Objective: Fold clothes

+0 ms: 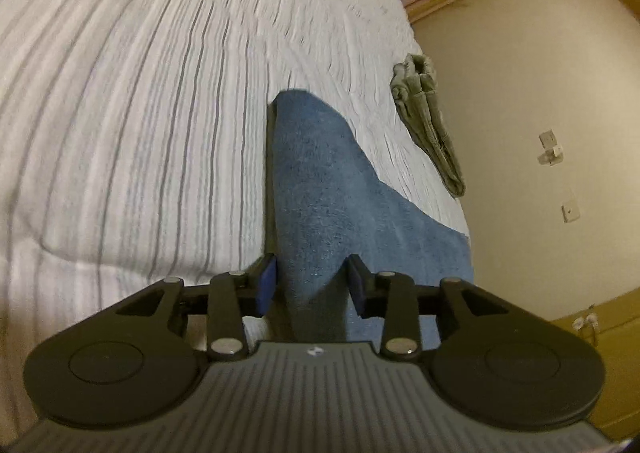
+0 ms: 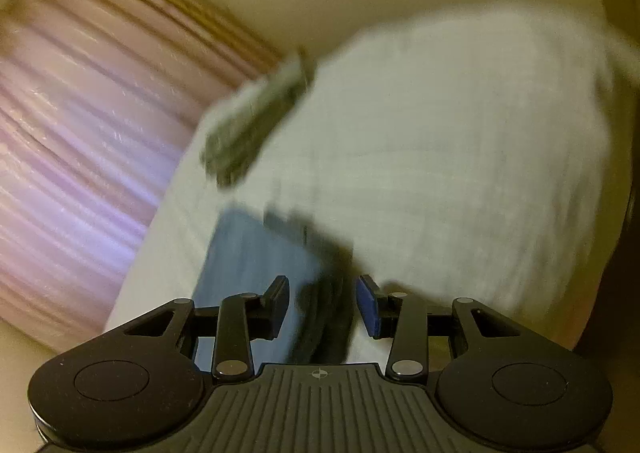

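Note:
A blue towel-like cloth (image 1: 316,189) lies on the white striped bed cover (image 1: 140,113), folded, with a thick edge on its left side. The cloth runs straight between the fingers of my left gripper (image 1: 312,285). The jaws stand apart and I see no pinch in the fabric. In the blurred right wrist view the same blue cloth (image 2: 248,265) lies low and left. Its dark folded edge passes between the parted jaws of my right gripper (image 2: 322,305), which grips nothing.
A folded olive-grey garment (image 1: 428,125) lies at the bed's right edge, a blur in the right wrist view (image 2: 256,125). Pink curtains (image 2: 72,133) hang beyond the bed. A cream wall (image 1: 520,93) and a yellow cabinet (image 1: 608,353) flank the right side.

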Motion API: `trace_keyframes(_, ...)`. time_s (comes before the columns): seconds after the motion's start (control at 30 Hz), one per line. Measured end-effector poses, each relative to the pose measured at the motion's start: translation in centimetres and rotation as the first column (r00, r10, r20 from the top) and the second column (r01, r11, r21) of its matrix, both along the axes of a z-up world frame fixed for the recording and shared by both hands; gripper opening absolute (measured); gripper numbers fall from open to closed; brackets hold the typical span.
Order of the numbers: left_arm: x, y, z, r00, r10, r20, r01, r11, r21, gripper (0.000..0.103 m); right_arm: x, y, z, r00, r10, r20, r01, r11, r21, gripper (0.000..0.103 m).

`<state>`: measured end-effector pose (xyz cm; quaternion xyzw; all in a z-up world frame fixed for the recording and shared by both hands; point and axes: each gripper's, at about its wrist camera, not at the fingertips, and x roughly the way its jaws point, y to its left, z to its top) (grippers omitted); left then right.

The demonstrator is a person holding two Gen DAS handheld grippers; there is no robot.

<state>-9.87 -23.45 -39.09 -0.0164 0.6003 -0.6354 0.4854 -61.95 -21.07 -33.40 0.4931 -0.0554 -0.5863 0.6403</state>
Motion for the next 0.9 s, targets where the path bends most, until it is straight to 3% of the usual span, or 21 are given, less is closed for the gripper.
trace_keyframes(0.1, -0.5, 0.6, -0.2, 1.0, -0.023, 0.004, 0.023, 1.0, -0.004, 0.042, 0.0, -1.8, -0.6, 0.999, 0.026, 0.031, -0.026, 1.0, 0.005, 0.07)
trace_keyframes(0.17, -1.0, 0.8, -0.7, 0.999, -0.04, 0.0, 0.04, 0.999, 0.002, 0.041, 0.8, -3.3, -1.8, 0.996, 0.062, 0.06, -0.063, 0.998, 0.03, 0.068)
trace_keyframes(0.2, -1.2, 0.8, -0.8, 0.999, -0.046, -0.003, 0.046, 0.999, 0.0, 0.039, 1.1, -4.1, -2.5, 0.994, 0.079, 0.075, -0.082, 0.996, 0.042, 0.039)
trace_keyframes(0.23, -1.3, 0.7, -0.8, 0.999, -0.052, -0.006, 0.052, 0.999, -0.005, 0.033, 1.5, -4.6, -2.9, 0.993, 0.089, 0.083, -0.094, 0.994, 0.054, 0.03)
trace_keyframes(0.27, -1.2, 0.6, -0.7, 0.998, -0.056, -0.02, 0.056, 0.998, -0.009, 0.019, 1.8, -4.2, -2.9, 0.995, 0.074, 0.07, -0.079, 0.995, 0.064, 0.025)
trace_keyframes(0.4, -0.3, 0.2, -0.3, 0.996, -0.068, -0.054, 0.066, 0.998, -0.023, 0.015, 2.2, -2.2, -1.8, 0.993, 0.045, 0.112, -0.058, 0.992, 0.114, 0.015)
trace_keyframes(0.5, 0.3, 0.0, -0.6, 0.996, -0.062, -0.06, 0.06, 0.998, -0.024, 0.014, 2.6, -2.2, -1.9, 0.997, 0.063, 0.041, -0.068, 0.99, 0.125, 0.015)
trace_keyframes(0.6, 0.5, -0.3, -1.3, 0.995, -0.06, -0.084, 0.059, 0.998, -0.01, 0.019, 1.5, -3.5, -3.7, 0.991, 0.039, 0.125, -0.06, 0.984, 0.168, 0.015)
trace_keyframes(0.67, 0.2, -0.2, -1.5, 0.997, -0.061, -0.057, 0.062, 0.998, 0.003, 0.035, 1.2, -3.1, -3.3, 0.989, 0.057, 0.133, -0.075, 0.988, 0.136, 0.016)
trace_keyframes(0.7, -0.1, 0.0, -1.4, 0.996, -0.078, -0.036, 0.078, 0.997, -0.005, 0.034, 1.0, -2.7, -2.9, 0.99, 0.075, 0.123, -0.089, 0.99, 0.111, 0.017)
trace_keyframes(0.73, -0.4, 0.0, -1.3, 0.995, -0.095, -0.02, 0.095, 0.995, -0.014, 0.027, 0.7, -2.4, -2.8, 0.988, 0.089, 0.125, -0.101, 0.991, 0.093, 0.036)
trace_keyframes(0.77, -0.6, 0.0, -1.2, 0.995, -0.103, -0.014, 0.102, 0.995, -0.021, 0.016, 0.3, -2.1, -2.7, 0.988, 0.09, 0.127, -0.101, 0.991, 0.083, 0.044)
trace_keyframes(0.8, -0.7, 0.0, -1.2, 0.995, -0.102, -0.015, 0.102, 0.995, -0.024, 0.016, -0.2, -1.9, -2.3, 0.988, 0.089, 0.127, -0.098, 0.993, 0.065, 0.05)
trace_keyframes(0.9, -0.6, 0.1, -1.0, 0.995, -0.097, -0.023, 0.096, 0.995, -0.025, 0.016, -1.6, -1.1, -1.2, 0.988, 0.093, 0.124, -0.095, 0.995, 0.011, 0.05)
